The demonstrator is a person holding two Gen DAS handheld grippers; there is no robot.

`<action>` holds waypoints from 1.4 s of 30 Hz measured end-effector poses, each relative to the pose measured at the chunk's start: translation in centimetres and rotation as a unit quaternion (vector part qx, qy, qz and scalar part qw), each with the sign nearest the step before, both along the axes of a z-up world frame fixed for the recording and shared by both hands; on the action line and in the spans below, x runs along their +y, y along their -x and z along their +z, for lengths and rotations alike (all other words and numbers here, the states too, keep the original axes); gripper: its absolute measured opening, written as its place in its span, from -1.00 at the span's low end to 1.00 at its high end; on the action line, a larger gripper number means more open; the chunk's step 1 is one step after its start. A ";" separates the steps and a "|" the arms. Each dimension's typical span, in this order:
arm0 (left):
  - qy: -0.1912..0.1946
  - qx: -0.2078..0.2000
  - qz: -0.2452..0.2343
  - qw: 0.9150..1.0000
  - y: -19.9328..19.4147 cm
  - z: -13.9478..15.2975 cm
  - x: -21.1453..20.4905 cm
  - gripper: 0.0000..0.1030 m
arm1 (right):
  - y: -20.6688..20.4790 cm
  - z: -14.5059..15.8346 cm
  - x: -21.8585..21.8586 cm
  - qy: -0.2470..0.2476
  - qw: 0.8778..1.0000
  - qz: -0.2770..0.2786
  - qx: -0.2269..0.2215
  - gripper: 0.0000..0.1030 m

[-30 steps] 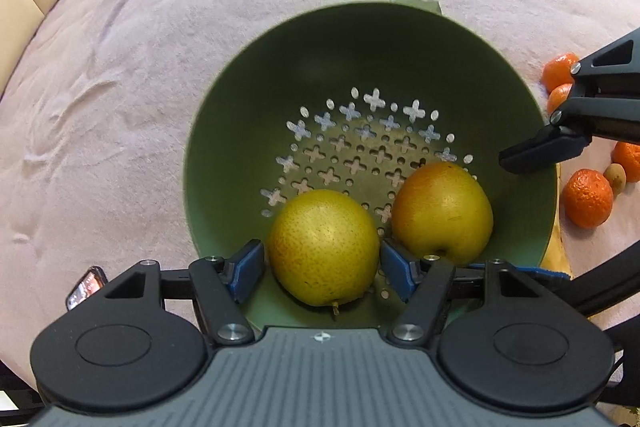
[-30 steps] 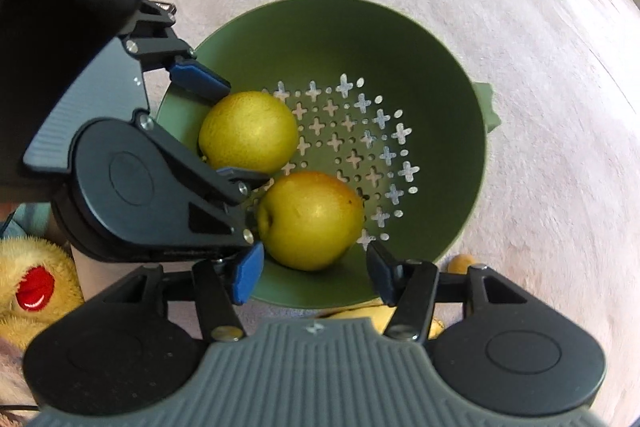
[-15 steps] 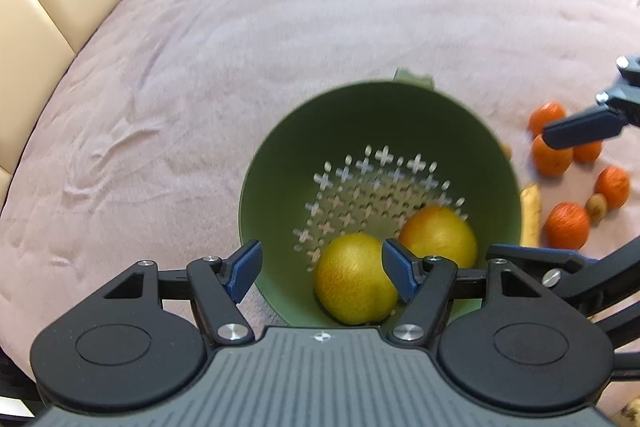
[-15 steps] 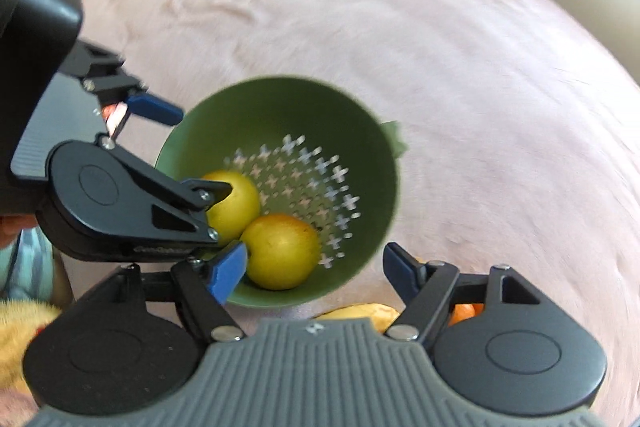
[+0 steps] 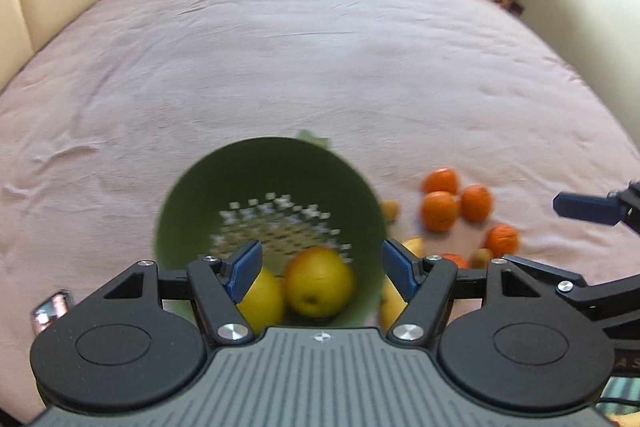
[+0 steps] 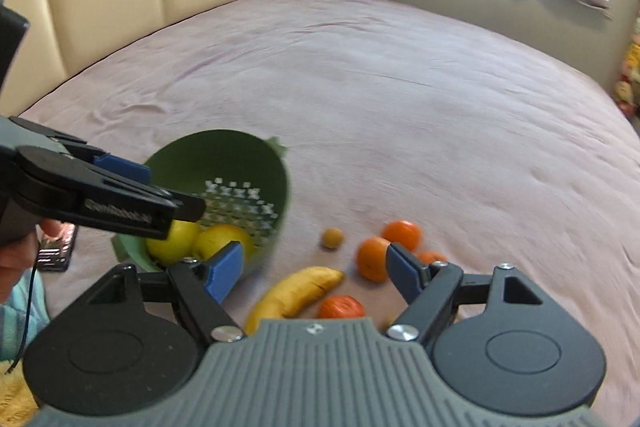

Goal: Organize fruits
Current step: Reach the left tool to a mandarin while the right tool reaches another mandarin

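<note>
While the pink bedspread (image 6: 400, 115) fills the room, a blurry green colander (image 5: 192, 219) sits at 6 o'clock; left gripper (image 5: 320, 269) wide, right gripper (image 6: 314, 267) opening, both empty.

Green colander (image 6: 240, 163) with pale cross-shaped holes holds two yellow pears (image 6: 224, 241) — at three o'clock, orange tangerines (image 6: 374, 257) and a yellow banana (image 6: 296, 293) on pink bedding (image 6: 400, 87).

the left tool (image 5: 320, 263) hangs with its jaws wide apart and empty above a green colander (image 5: 248, 187) on the bed (image 5: 280, 59). two yellow pears (image 5: 320, 285) lie inside; oranges (image 5: 440, 211) sit scattered to its right.
</note>
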State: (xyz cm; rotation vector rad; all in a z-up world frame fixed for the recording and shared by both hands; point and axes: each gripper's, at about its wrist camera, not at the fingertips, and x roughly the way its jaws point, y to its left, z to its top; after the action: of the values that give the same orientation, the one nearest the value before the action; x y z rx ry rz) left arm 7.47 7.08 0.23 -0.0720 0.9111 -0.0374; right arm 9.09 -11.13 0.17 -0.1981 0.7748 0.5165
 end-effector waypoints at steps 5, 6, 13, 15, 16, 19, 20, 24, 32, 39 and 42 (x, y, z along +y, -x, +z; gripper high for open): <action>0.016 -0.005 -0.040 0.999 0.3 -1.1 -2.3 0.56 | 0.5 -1.2 -3.6 -0.012 0.998 -0.059 0.011 0.46; 0.022 -0.003 -0.050 0.999 0.4 -1.3 -2.8 0.56 | 0.4 -1.5 -4.2 -0.015 0.997 -0.068 0.018 0.45; 0.035 0.003 -0.113 0.993 0.6 -3.0 -6.3 0.47 | -0.4 -4.1 -7.4 0.000 0.992 -0.119 0.040 0.29; 0.035 0.001 -0.131 0.991 0.5 -3.5 -7.3 0.46 | -0.7 -4.3 -8.1 -0.005 0.990 -0.130 0.047 0.25; 0.035 0.000 -0.140 0.990 0.5 -3.8 -7.8 0.44 | -0.9 -4.5 -8.4 -0.006 0.990 -0.135 0.049 0.21; 0.029 -0.003 -0.156 0.987 0.2 -4.6 -9.1 0.35 | -1.3 -5.0 -9.1 -0.006 0.989 -0.141 0.052 0.16; 0.027 -0.002 -0.159 0.987 0.0 -4.9 -9.5 0.34 | -1.3 -5.0 -9.1 -0.005 0.988 -0.143 0.052 0.13; 0.023 0.004 -0.161 0.987 -0.7 -6.5 -10.5 0.20 | -2.5 -6.0 -8.9 -0.007 0.988 -0.146 0.059 0.08; 0.002 0.039 -0.149 0.988 -2.4 -9.7 -11.1 0.09 | -3.9 -8.0 -8.4 0.006 0.988 -0.141 0.058 -0.05; -0.002 0.038 -0.138 0.990 -3.1 -11.0 -11.0 0.04 | -5.2 -9.5 -7.9 0.001 0.988 -0.145 0.059 -0.14; 0.009 0.033 -0.130 0.991 -3.4 -11.1 -10.8 0.04 | -5.8 -10.2 -7.8 0.002 0.986 -0.150 0.068 -0.14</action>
State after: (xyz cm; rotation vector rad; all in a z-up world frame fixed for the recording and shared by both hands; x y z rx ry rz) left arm 10.90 -3.73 -10.85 0.0289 0.9820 -0.2864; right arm 14.84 -18.95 -10.00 -0.0476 0.9207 0.2435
